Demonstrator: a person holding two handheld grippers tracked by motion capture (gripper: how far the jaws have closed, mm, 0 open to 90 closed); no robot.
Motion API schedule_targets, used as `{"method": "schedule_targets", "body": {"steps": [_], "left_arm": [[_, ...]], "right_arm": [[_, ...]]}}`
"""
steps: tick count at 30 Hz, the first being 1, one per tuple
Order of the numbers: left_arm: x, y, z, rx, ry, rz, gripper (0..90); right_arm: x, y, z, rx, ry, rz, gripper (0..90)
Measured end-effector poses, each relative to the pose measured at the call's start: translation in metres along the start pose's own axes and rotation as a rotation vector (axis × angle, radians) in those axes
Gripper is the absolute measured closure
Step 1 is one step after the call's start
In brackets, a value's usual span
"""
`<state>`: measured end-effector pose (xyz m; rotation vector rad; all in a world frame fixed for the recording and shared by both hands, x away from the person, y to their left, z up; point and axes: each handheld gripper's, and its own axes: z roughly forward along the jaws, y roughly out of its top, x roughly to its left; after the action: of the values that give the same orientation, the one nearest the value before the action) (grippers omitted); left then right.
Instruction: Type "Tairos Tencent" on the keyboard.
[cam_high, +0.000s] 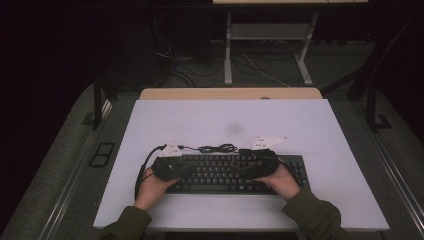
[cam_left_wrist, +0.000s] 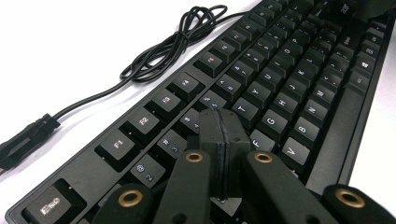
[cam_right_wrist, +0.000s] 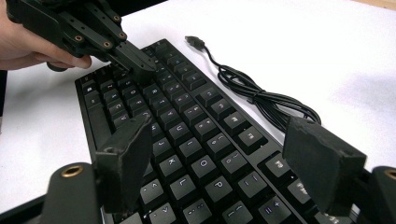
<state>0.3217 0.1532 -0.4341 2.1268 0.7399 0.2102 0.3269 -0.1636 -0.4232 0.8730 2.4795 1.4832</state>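
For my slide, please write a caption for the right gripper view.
Open right gripper above black keyboard; shut left gripper touches its keys.

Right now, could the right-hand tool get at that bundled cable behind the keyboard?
Probably yes. The right gripper hovers open over the keyboard, and the coiled cable lies on bare white table just past the keyboard's far edge, with nothing in between.

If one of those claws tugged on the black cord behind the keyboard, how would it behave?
The cord looks thin and lies in loose loops, so it would probably flop and uncoil rather than lift as one piece. Being joined to the keyboard, it might eventually drag that flat, steadier board.
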Motion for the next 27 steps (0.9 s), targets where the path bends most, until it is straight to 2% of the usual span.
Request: {"method": "schedule_targets", "body": {"steps": [5, 15, 22, 27], "left_arm": [[-0.002, 0.000, -0.003, -0.020, 0.005, -0.026, 80.2], [-0.003, -0.003, -0.010, -0.043, 0.016, -0.048, 53.9], [-0.004, -0.004, -0.012, -0.054, 0.023, -0.060, 40.4], [-0.005, -0.005, -0.013, -0.061, 0.024, -0.067, 36.0]], "right_arm": [[0.002, 0.001, 0.000, 0.000, 0.011, -0.002, 27.5], [0.006, 0.003, 0.001, 0.006, 0.040, 0.007, 40.2], [0.012, 0.005, 0.004, 0.022, 0.056, 0.005, 56.9], [0.018, 0.006, 0.008, 0.036, 0.062, -0.001, 69.2]]}}
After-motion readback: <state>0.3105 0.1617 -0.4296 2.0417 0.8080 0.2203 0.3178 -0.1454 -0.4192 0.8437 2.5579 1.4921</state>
